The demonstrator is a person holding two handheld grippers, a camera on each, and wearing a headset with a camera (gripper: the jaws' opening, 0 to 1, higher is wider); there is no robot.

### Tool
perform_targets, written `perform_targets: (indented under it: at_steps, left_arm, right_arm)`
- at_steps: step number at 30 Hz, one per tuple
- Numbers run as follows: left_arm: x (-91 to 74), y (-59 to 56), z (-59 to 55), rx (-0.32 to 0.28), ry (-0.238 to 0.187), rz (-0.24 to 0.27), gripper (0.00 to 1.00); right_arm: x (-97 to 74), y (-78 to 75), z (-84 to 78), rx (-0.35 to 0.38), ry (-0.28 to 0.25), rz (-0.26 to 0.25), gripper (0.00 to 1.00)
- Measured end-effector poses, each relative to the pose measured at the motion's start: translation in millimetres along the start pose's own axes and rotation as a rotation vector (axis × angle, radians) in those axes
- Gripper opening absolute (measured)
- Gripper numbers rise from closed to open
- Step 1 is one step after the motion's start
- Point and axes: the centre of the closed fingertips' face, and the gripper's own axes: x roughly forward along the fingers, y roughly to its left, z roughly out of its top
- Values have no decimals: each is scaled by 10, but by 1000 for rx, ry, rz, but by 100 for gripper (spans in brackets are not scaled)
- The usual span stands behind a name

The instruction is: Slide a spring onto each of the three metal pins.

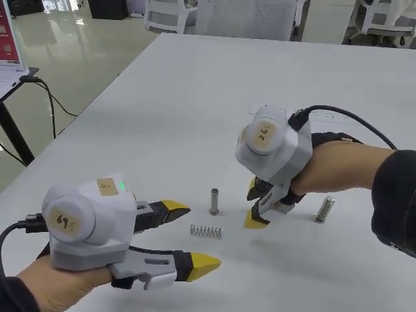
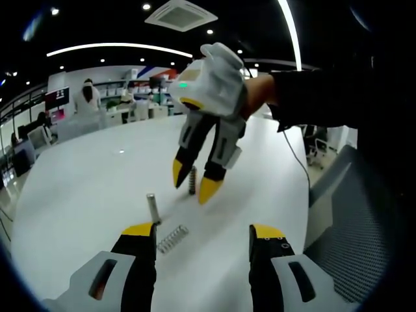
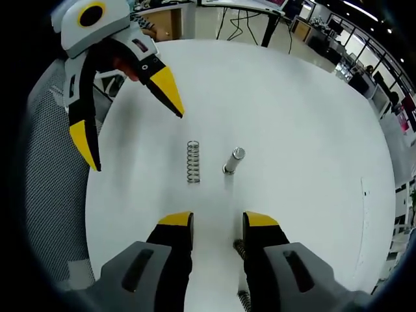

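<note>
A bare metal pin (image 1: 214,201) (image 2: 153,208) (image 3: 233,160) stands upright on the white table (image 1: 195,97). A loose spring (image 1: 205,231) (image 2: 171,238) (image 3: 193,162) lies flat just in front of it. A second spring (image 1: 325,209) (image 2: 192,180) stands upright to the right, and I cannot tell whether a pin is inside it. My left gripper (image 1: 192,235) (image 2: 203,231) is open, its tips on either side of the loose spring. My right gripper (image 1: 255,207) (image 3: 218,224) hovers open, empty, between the pin and the upright spring.
The table's left edge (image 1: 97,97) drops to the floor, where a black cable (image 1: 49,97) hangs. Office chairs (image 1: 247,16) line the far edge. A black cable (image 1: 351,120) runs from the right gripper across the table.
</note>
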Motion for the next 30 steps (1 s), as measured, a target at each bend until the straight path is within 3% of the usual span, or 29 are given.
perform_targets:
  at_steps: [30]
  left_arm:
    - [8, -9, -32, -2, 10, -4, 51]
  right_arm:
    - [221, 263, 242, -32, -27, 53, 22]
